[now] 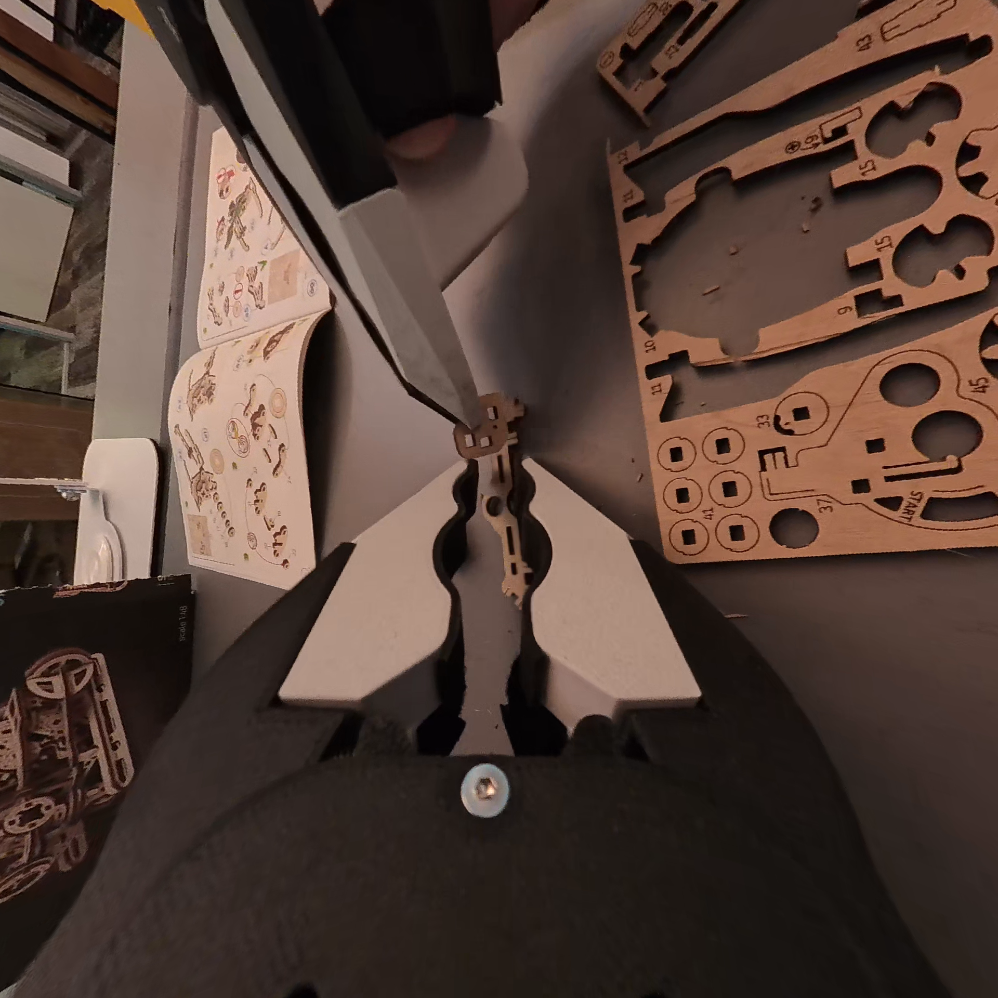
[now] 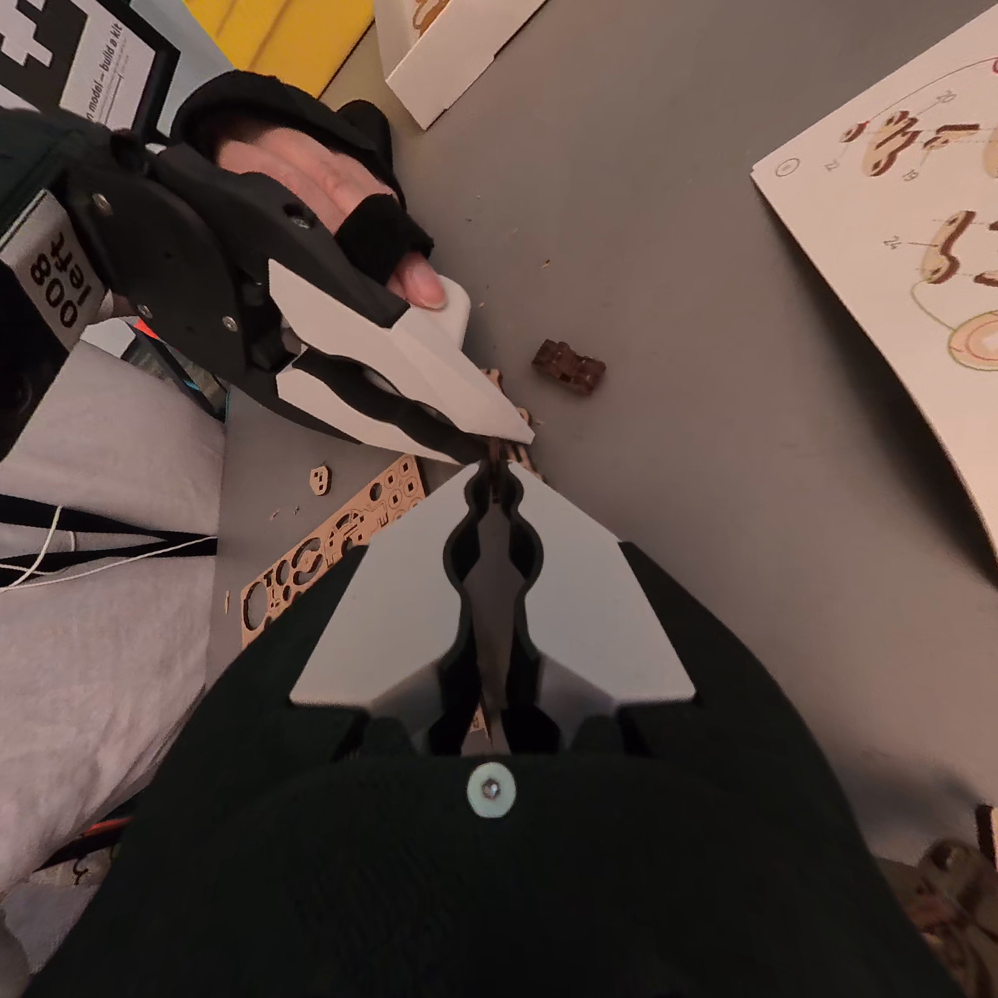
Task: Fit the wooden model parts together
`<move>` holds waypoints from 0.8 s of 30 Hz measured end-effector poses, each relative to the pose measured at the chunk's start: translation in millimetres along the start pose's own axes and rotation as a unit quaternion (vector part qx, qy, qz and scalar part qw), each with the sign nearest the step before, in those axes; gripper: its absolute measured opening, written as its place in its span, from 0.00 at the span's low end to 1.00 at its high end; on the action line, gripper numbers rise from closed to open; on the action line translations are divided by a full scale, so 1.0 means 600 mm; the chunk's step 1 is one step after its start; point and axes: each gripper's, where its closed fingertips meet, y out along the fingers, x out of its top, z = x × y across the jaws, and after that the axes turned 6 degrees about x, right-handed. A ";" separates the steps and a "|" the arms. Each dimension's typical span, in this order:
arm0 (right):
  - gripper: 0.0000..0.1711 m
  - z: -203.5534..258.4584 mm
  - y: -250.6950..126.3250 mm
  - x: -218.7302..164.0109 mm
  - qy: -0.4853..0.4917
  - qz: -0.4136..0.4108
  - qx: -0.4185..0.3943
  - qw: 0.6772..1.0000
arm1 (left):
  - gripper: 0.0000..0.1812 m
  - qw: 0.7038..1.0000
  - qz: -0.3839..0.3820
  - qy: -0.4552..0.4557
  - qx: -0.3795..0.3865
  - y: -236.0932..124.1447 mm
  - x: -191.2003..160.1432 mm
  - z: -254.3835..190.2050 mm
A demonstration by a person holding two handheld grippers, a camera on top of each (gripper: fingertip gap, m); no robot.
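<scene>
My left gripper [image 1: 499,470] is shut on a long thin slotted wooden strip [image 1: 506,521] that runs up between its pads. My right gripper [image 1: 469,424] reaches in from the upper left and is shut on a small wooden piece with square holes [image 1: 486,432], which sits against the top end of the strip. In the right wrist view my right gripper [image 2: 492,467] pinches that piece edge-on [image 2: 492,452]. The left gripper [image 2: 507,440] comes in from the left, held by a gloved hand [image 2: 335,178], and its tips meet mine.
Two wooden sheets with cut-outs [image 1: 756,281] [image 1: 810,518] lie on the grey table at the right. An open instruction booklet [image 1: 248,432] and a black box [image 1: 81,702] are on the left. A small dark assembled block [image 2: 570,372] and a loose piece [image 2: 321,479] lie nearby. My two grippers' fingertips are within a few centimetres of each other.
</scene>
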 end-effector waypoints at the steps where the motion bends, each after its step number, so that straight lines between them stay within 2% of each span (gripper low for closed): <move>1: 0.01 -0.001 0.001 -0.001 -0.002 0.003 -0.003 1.000 | 0.04 1.000 0.001 -0.001 -0.006 0.000 -0.002 -0.002; 3: 0.01 -0.004 0.001 -0.001 -0.009 0.003 -0.011 1.000 | 0.00 1.000 0.004 -0.006 -0.016 0.000 -0.005 -0.005; 10: 0.01 -0.019 -0.011 0.014 -0.048 -0.014 -0.059 0.997 | 0.04 0.998 0.009 -0.055 -0.032 0.000 -0.010 0.002; 16: 0.00 -0.026 -0.015 0.040 -0.092 -0.048 -0.094 0.990 | 0.02 0.997 0.009 -0.069 -0.042 0.000 -0.010 -0.001; 22: 0.01 -0.025 -0.003 0.021 -0.097 -0.013 -0.081 0.992 | 0.00 0.998 0.026 -0.041 -0.031 -0.002 -0.015 0.001; 24: 0.01 -0.026 -0.011 0.018 -0.118 -0.003 -0.100 0.988 | 0.00 0.998 0.031 -0.049 -0.039 -0.004 -0.019 0.002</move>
